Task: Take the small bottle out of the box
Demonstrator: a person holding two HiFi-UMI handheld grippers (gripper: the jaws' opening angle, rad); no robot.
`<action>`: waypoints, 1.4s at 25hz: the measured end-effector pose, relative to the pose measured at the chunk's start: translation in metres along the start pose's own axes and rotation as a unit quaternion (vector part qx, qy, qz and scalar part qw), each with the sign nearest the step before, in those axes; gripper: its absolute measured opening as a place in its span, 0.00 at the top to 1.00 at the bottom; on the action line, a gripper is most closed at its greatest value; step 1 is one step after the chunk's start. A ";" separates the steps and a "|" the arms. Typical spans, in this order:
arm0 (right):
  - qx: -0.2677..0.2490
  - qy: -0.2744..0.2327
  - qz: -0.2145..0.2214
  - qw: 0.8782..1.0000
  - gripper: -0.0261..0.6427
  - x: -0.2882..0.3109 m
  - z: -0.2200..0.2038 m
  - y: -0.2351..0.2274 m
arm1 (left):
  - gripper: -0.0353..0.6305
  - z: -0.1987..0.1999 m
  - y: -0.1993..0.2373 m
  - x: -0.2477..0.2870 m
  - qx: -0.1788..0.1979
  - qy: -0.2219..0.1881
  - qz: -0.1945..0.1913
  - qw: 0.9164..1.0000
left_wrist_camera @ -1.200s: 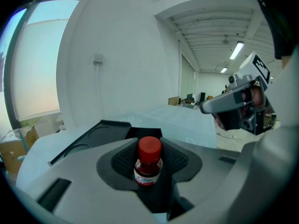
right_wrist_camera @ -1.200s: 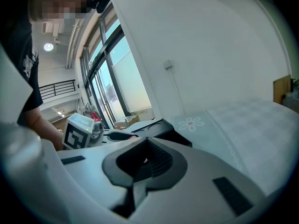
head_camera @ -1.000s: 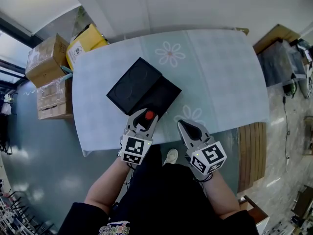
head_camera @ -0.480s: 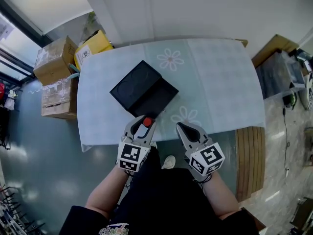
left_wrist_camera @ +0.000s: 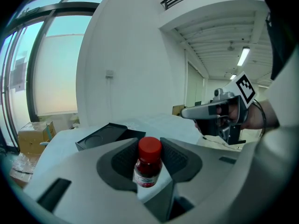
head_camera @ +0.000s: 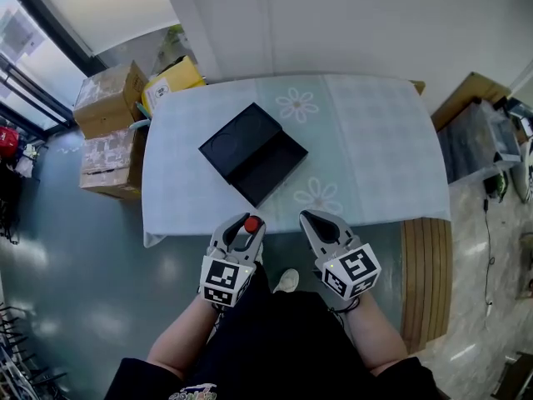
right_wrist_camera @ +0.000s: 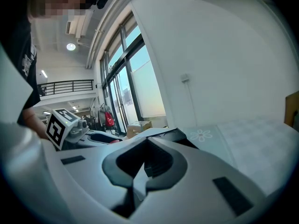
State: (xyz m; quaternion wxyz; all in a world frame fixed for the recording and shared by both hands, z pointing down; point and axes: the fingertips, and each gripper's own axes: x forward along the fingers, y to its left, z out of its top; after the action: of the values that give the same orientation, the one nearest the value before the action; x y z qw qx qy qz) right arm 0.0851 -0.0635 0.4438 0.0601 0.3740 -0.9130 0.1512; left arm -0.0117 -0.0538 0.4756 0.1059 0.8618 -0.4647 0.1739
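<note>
One small bottle stands upright, clamped in the left gripper, well apart from the box at twelve o'clock.

Nothing legible: the label on the small bottle blurs out, and print on the yellow carton at eleven o'clock (head view) is too small.

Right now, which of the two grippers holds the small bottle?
The left gripper: its jaws are closed on the red-capped small bottle. The right gripper has its jaws together, holding nothing.
</note>
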 end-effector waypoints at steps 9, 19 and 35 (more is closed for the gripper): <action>0.008 0.003 0.006 1.000 0.93 0.000 -0.009 0.042 | 0.70 -0.010 0.004 -0.051 0.000 -0.001 0.004 1.000; 0.012 0.014 -0.023 1.000 0.93 0.019 -0.022 0.100 | 0.70 -0.023 0.036 -0.100 0.007 -0.013 -0.027 1.000; 0.030 0.014 -0.093 0.995 0.93 0.036 -0.045 0.177 | 0.70 -0.043 0.073 -0.156 0.017 -0.021 -0.103 0.994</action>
State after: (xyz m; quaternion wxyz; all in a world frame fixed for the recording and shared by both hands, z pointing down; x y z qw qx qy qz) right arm -0.0648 0.0460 0.4541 0.0754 0.4566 -0.8686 0.1770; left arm -0.1607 0.0403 0.4546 0.0991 0.9100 -0.3729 0.1516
